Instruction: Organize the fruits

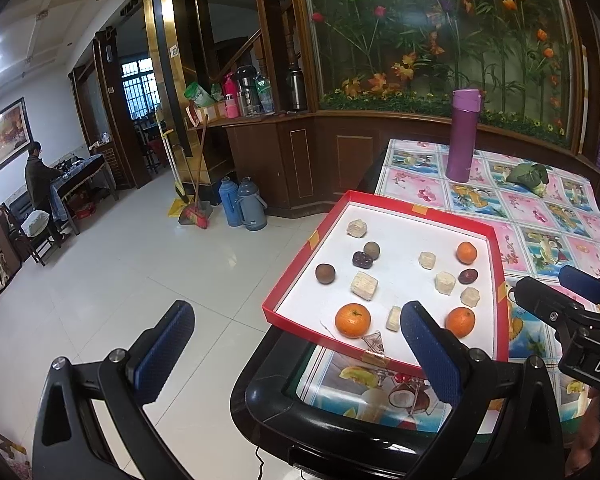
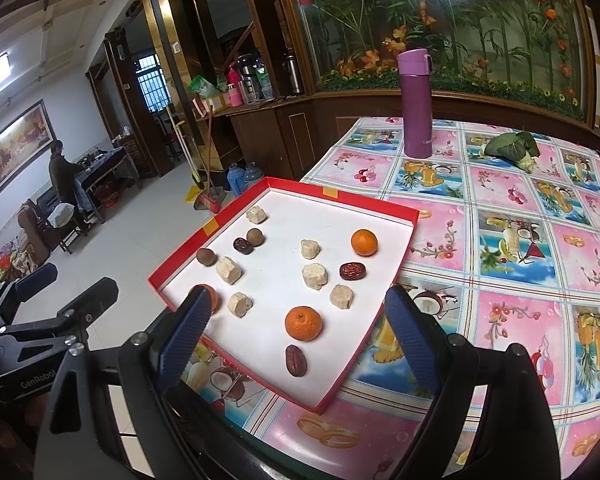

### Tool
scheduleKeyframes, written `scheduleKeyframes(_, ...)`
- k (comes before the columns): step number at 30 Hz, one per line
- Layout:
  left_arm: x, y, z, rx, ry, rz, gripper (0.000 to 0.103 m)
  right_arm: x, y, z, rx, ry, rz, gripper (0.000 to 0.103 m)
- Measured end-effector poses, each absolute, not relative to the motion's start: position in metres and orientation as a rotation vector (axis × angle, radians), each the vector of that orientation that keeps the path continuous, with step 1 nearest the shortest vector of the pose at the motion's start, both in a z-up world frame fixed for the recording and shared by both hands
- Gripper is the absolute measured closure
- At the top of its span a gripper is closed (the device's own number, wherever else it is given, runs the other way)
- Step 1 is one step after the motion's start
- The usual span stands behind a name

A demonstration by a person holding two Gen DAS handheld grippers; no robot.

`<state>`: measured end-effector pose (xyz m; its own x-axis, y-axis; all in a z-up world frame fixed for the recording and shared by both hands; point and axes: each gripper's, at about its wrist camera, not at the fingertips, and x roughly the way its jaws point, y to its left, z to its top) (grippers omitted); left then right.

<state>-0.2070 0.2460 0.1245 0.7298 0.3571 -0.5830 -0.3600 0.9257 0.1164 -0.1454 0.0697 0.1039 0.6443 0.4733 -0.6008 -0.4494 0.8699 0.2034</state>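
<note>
A red-rimmed white tray (image 2: 236, 212) lies on the table corner; it also shows in the left wrist view (image 1: 300, 268). In it lie three oranges (image 2: 303, 323) (image 2: 364, 242) (image 1: 352, 320), several pale sugarcane chunks (image 2: 314, 276), two brown longans (image 2: 255, 237) and dark red dates (image 2: 296, 360). My left gripper (image 1: 300, 344) is open and empty, off the tray's near-left corner over the floor. My right gripper (image 2: 300, 332) is open and empty, just before the tray's near edge, with an orange and a date between its fingers' line of sight.
A purple flask (image 2: 417, 104) stands at the table's far side, beside a green leafy bundle (image 2: 512, 148). The table (image 2: 540, 280) has a flowered pink and blue cloth. Thermoses (image 1: 242, 208) and brooms stand on the tiled floor to the left. A person stands far left.
</note>
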Motion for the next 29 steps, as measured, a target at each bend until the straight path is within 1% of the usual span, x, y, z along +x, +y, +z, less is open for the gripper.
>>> scheduleKeyframes(16,-0.184,0.261,0.112,-0.017,0.696,0.419,0.000,-0.120,0.075,0.090,0.056,0.748,0.524,0.015)
scheduleKeyframes(29,-0.168,0.255,0.106,-0.012,0.711,0.380,0.000,-0.104,0.077,0.079,0.060,0.778,0.528,0.014)
